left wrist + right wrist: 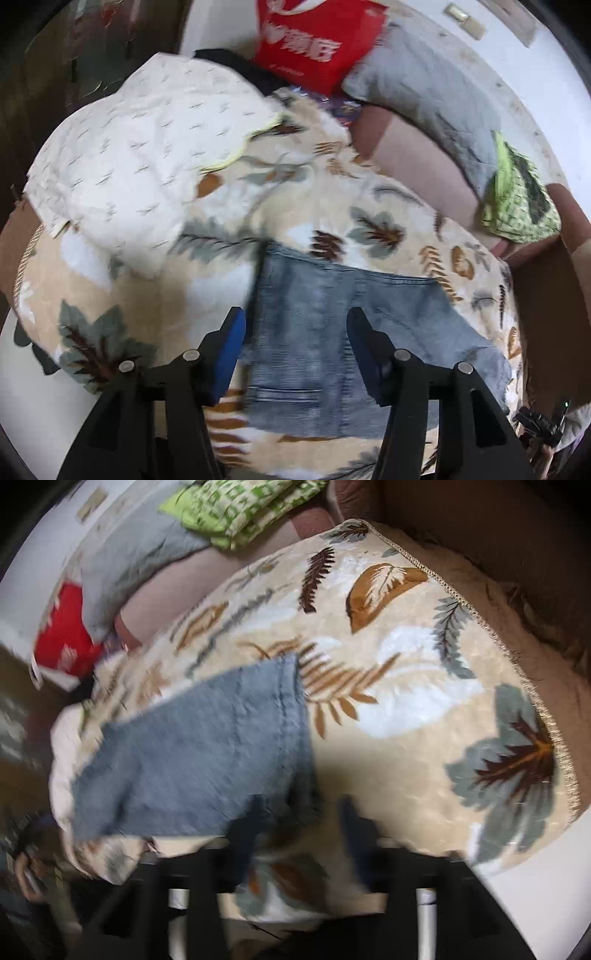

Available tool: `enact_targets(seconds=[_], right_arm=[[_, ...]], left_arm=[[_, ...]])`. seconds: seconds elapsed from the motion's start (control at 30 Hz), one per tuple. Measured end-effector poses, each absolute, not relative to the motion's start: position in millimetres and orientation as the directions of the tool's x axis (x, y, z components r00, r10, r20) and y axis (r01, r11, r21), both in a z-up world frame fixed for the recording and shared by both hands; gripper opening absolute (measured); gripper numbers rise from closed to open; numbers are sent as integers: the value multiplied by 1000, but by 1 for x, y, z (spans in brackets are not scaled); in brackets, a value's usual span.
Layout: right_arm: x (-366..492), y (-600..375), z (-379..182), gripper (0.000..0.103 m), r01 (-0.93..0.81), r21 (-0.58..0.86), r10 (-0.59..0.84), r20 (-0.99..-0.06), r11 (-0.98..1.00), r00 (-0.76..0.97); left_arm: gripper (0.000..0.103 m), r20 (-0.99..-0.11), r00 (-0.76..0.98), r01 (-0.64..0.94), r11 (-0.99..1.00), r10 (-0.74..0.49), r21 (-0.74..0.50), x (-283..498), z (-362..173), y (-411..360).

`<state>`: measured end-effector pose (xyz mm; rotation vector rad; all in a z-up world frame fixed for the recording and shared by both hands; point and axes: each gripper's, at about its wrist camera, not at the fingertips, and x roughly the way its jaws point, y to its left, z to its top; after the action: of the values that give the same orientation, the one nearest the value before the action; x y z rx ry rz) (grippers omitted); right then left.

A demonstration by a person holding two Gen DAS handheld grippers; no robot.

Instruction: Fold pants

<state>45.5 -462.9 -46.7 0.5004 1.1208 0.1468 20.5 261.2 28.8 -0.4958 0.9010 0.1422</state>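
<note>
Folded blue denim pants lie flat on a leaf-patterned blanket. My left gripper hovers over the near left part of the pants, its blue-padded fingers spread apart with only cloth showing below the gap, nothing pinched. In the right wrist view the pants lie to the left, their stitched edge toward the middle. My right gripper is blurred, with its jaws apart over the pants' near right corner and the blanket; nothing is held.
A folded white patterned garment lies on the blanket at the left. A red bag, a grey pillow and green patterned cloth sit at the back. The blanket's braided edge runs along the right.
</note>
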Motion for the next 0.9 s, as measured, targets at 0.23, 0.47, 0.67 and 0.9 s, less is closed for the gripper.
enact_targets(seconds=[0.23, 0.47, 0.67, 0.9], right_arm=[[72, -431, -69, 61, 186, 444, 355, -858, 876, 372], [74, -395, -50, 20, 77, 204, 170, -933, 976, 318], [80, -401, -67, 22, 0, 62, 61, -969, 998, 239], [76, -415, -44, 61, 78, 62, 30, -933, 995, 358]], left_arm=[[60, -816, 569, -265, 917, -100, -298, 40, -14, 196], [64, -873, 488, -269, 951, -1, -152, 56, -69, 187], [65, -879, 476, -247, 956, -25, -160, 68, -73, 203], [65, -885, 465, -266, 954, 0, -140, 67, -57, 196]])
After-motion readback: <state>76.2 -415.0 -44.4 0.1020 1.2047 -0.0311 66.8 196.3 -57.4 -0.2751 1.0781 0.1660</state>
